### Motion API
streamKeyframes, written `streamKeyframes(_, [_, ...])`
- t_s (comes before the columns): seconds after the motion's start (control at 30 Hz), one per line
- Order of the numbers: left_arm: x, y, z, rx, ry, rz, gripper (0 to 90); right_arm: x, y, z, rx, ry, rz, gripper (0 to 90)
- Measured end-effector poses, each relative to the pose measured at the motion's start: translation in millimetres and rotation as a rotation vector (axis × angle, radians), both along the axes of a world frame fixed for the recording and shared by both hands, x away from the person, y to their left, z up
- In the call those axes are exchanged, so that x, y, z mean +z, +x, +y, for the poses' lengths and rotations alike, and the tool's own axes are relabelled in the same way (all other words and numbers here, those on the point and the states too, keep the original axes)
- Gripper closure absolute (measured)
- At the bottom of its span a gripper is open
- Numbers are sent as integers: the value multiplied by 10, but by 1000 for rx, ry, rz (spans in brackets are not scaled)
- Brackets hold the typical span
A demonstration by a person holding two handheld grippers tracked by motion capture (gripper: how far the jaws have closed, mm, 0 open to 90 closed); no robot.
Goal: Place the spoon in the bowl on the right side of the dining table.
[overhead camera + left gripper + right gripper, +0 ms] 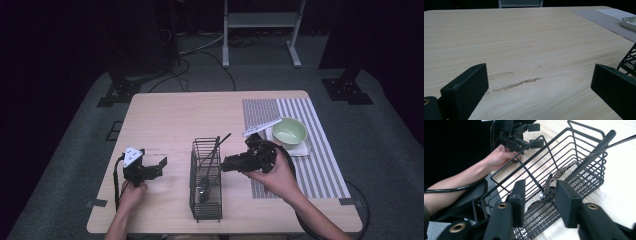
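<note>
A black wire basket [206, 200] stands at the middle of the table, towards the front. Several utensils lie inside it, among them a metal spoon [560, 173] and long black handles [218, 144] that lean out over the far rim. My right gripper [226, 164] comes at the basket's right side and points left; its jaws are open just outside the rim [540, 195], holding nothing. My left gripper [162, 162] rests left of the basket. It is wide open over bare wood [539, 85], and is also seen past the basket as the left gripper [534, 135].
A striped placemat [320, 150] covers the table's right side. On it a green bowl [289, 131] sits on a white tray [630, 23], with a white utensil [261, 126] beside them. The basket's corner [630, 58] lies close to the left gripper's right jaw.
</note>
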State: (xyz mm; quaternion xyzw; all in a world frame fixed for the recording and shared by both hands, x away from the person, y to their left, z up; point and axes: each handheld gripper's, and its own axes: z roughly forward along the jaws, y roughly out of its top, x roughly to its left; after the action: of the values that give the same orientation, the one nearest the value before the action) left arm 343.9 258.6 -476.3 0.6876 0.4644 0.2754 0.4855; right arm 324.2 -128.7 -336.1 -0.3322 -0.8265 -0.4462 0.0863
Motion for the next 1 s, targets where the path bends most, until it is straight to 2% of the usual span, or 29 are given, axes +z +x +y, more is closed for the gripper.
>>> streamKeyframes(0.37, [1,-1,-1,-2,0,0,4,15,26,22,-18,0,-5,853])
streamKeyframes(0.67, [-1,-1,3,4,-4,-1,4,47,20,15,-36,-3,-14,882])
streamKeyframes(1.0, [-1,-1,-1,1,0,-2,4,245,49,-185,-74,99,-7,885])
